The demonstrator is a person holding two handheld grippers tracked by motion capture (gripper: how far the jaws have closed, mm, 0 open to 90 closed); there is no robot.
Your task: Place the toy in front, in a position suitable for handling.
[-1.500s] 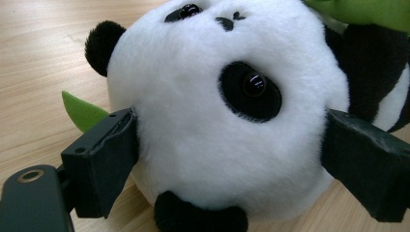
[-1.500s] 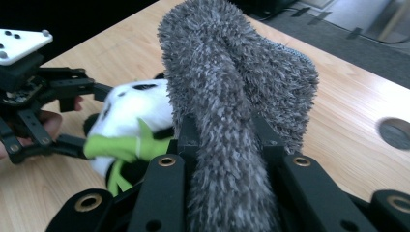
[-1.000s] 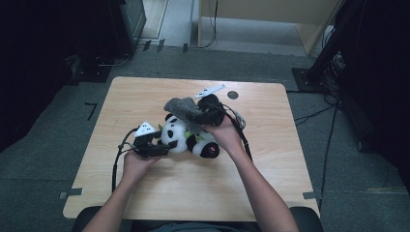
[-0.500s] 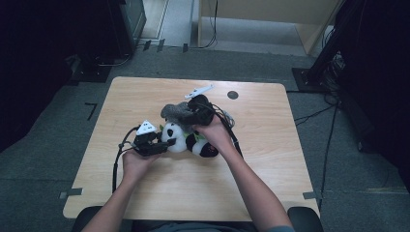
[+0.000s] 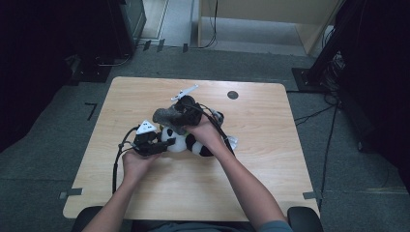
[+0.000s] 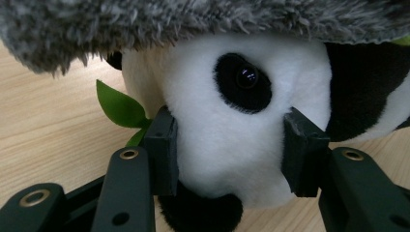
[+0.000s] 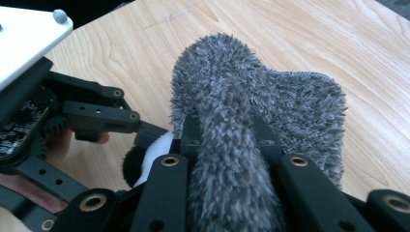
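While my left gripper (image 6: 227, 154), jaws just closing, clamps the panda (image 5: 186, 141) by its head to steady it mid-table (image 5: 270, 159), my right gripper (image 7: 225, 135) pinches the grey hat (image 7: 261, 96) over that head, apparently to seat it.

Looks like a lab / recording room to me, not a home. I'm working at a lone light-wood desk (image 5: 145, 96) set on grey carpet-tile floor (image 5: 338, 159), w/ tape marks (image 5: 91, 110) stuck on the floor and at the desk corners. Dark equipment stands (image 5: 333, 53) & black gear sit around the edges, cables (image 5: 314, 115) trailing across the floor. Pale wooden cabinet (image 5: 270, 24) at the back. Surroundings kept dim, desk lit.
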